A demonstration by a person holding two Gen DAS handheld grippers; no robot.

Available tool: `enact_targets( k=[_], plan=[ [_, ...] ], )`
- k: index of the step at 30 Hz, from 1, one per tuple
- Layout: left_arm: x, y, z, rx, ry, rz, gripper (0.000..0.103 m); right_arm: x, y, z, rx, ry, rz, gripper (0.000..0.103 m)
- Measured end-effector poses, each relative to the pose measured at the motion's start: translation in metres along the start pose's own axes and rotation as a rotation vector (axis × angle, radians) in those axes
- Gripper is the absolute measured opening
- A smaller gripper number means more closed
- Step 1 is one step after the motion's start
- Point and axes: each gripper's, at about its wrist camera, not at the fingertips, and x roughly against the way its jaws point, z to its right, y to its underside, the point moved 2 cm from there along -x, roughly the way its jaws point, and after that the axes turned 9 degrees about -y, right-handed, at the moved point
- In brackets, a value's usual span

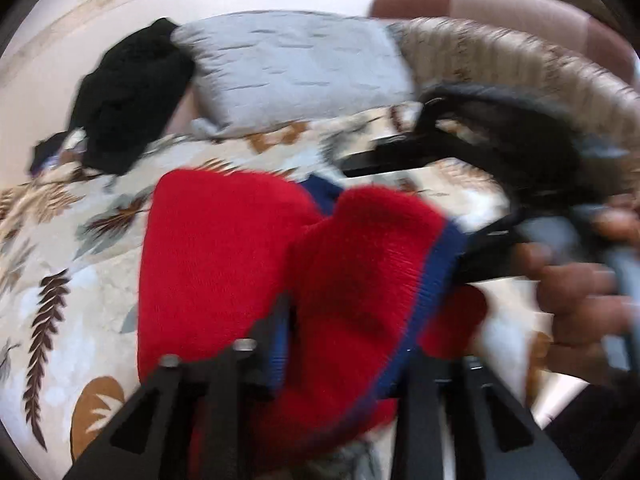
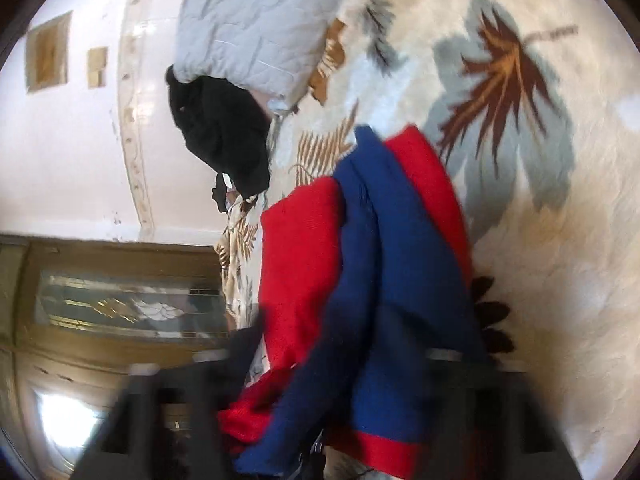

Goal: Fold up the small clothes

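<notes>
- Black plastic fingers of the left gripper (image 1: pixel 332 364) pinch a fuzzy red garment (image 1: pixel 224 264) with ribbed blue trim over the leaf-print blanket (image 1: pixel 60 248); the right gripper (image 1: pixel 448 216) clamps its far hem.
- Right view: blurred right gripper (image 2: pixel 320 412) grips the bunched knit above the blanket, near a quilted grey pillow (image 2: pixel 256 20).

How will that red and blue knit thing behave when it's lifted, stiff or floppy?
Likely floppy: the knit already drapes and bunches between the left claw and right claw. Probably light, since its folds hang loosely. Its fuzzy surface suggests it won't slip easily.
</notes>
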Motion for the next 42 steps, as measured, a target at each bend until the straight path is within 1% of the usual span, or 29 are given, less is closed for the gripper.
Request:
enact_targets(
  k=[1, 2, 5, 6, 7, 8, 10, 12, 14, 15, 16, 17, 18, 20, 21, 24, 26, 27, 29, 30, 31, 32, 33, 34, 35, 37, 39, 41, 42],
  plan=[
    [0.009, 0.0, -0.008, 0.019, 0.057, 0.0, 0.053, -0.003, 0.0, -0.003, 0.014, 0.011, -0.002, 0.075],
    [0.017, 0.001, -0.016, 0.034, 0.089, 0.005, 0.058, -0.008, 0.0, -0.006, 0.025, 0.018, -0.006, 0.075],
    [0.04, 0.006, -0.045, 0.062, 0.16, 0.031, 0.058, -0.015, 0.002, -0.006, 0.031, 0.02, -0.023, 0.075],
    [0.042, 0.004, -0.052, 0.07, 0.16, 0.036, 0.058, -0.017, 0.003, -0.008, 0.041, 0.023, -0.022, 0.075],
    [0.042, 0.002, -0.056, 0.081, 0.143, 0.044, 0.058, -0.018, 0.004, -0.011, 0.05, 0.024, -0.023, 0.076],
    [0.043, 0.001, -0.07, 0.104, 0.11, 0.052, 0.058, -0.02, 0.005, -0.013, 0.059, 0.029, -0.025, 0.076],
    [0.045, 0.003, -0.085, 0.143, 0.075, 0.051, 0.058, -0.023, 0.007, -0.018, 0.083, 0.05, -0.019, 0.076],
    [0.038, 0.007, -0.101, 0.205, 0.053, 0.03, 0.058, -0.03, 0.008, -0.02, 0.109, 0.081, -0.015, 0.076],
    [0.031, 0.012, -0.104, 0.224, 0.043, 0.003, 0.058, -0.039, 0.011, -0.023, 0.158, 0.137, -0.019, 0.076],
    [0.027, 0.015, -0.101, 0.222, 0.034, -0.011, 0.058, -0.042, 0.014, -0.025, 0.19, 0.165, -0.018, 0.074],
    [0.02, 0.018, -0.098, 0.215, 0.022, -0.041, 0.058, -0.044, 0.016, -0.026, 0.219, 0.188, -0.018, 0.065],
    [0.014, 0.021, -0.095, 0.211, 0.02, -0.063, 0.058, -0.048, 0.02, -0.031, 0.279, 0.232, -0.022, 0.05],
    [0.013, 0.025, -0.092, 0.212, 0.023, -0.078, 0.058, -0.049, 0.023, -0.033, 0.313, 0.242, -0.031, 0.025],
    [0.008, 0.026, -0.086, 0.219, 0.035, -0.091, 0.058, -0.043, 0.026, -0.04, 0.351, 0.237, 0.0, 0.024],
    [0.01, 0.026, -0.085, 0.216, 0.03, -0.082, 0.058, -0.038, 0.028, -0.048, 0.397, 0.246, 0.025, 0.022],
    [0.021, 0.021, -0.076, 0.202, 0.051, -0.03, 0.058, -0.017, 0.032, -0.068, 0.486, 0.242, 0.099, 0.02],
    [0.026, 0.019, -0.07, 0.191, 0.064, 0.009, 0.058, -0.002, 0.031, -0.071, 0.505, 0.254, 0.14, 0.02],
    [0.027, 0.017, -0.069, 0.187, 0.064, 0.013, 0.058, 0.005, 0.027, -0.068, 0.497, 0.266, 0.16, 0.02],
    [0.018, 0.018, -0.062, 0.172, 0.058, -0.016, 0.058, 0.013, 0.016, -0.05, 0.423, 0.283, 0.16, 0.02],
    [0.011, 0.019, -0.06, 0.167, 0.052, -0.039, 0.061, 0.014, 0.01, -0.038, 0.373, 0.295, 0.147, 0.02],
    [0.002, 0.022, -0.058, 0.162, 0.045, -0.07, 0.062, 0.011, 0.004, -0.024, 0.32, 0.32, 0.107, 0.021],
    [-0.006, 0.025, -0.056, 0.158, 0.042, -0.106, 0.064, 0.007, 0.001, -0.013, 0.282, 0.343, 0.072, 0.025],
    [-0.009, 0.027, -0.055, 0.156, 0.046, -0.129, 0.064, 0.007, -0.002, -0.004, 0.232, 0.345, 0.062, 0.027],
    [-0.013, 0.029, -0.053, 0.158, 0.055, -0.145, 0.064, 0.01, -0.003, -0.003, 0.209, 0.326, 0.063, 0.028],
    [-0.013, 0.029, -0.053, 0.165, 0.055, -0.149, 0.064, 0.013, -0.004, -0.006, 0.207, 0.313, 0.059, 0.031],
    [-0.008, 0.028, -0.055, 0.169, 0.055, -0.139, 0.064, 0.025, -0.003, -0.019, 0.246, 0.315, 0.105, 0.031],
    [-0.003, 0.027, -0.057, 0.172, 0.038, -0.117, 0.064, 0.04, 0.0, -0.04, 0.326, 0.326, 0.185, 0.032],
    [0.001, 0.027, -0.056, 0.154, 0.011, -0.102, 0.065, 0.044, 0.002, -0.063, 0.42, 0.312, 0.225, 0.032],
    [0.001, 0.028, -0.055, 0.142, -0.002, -0.101, 0.066, 0.039, 0.002, -0.071, 0.463, 0.324, 0.217, 0.032]
  ],
)
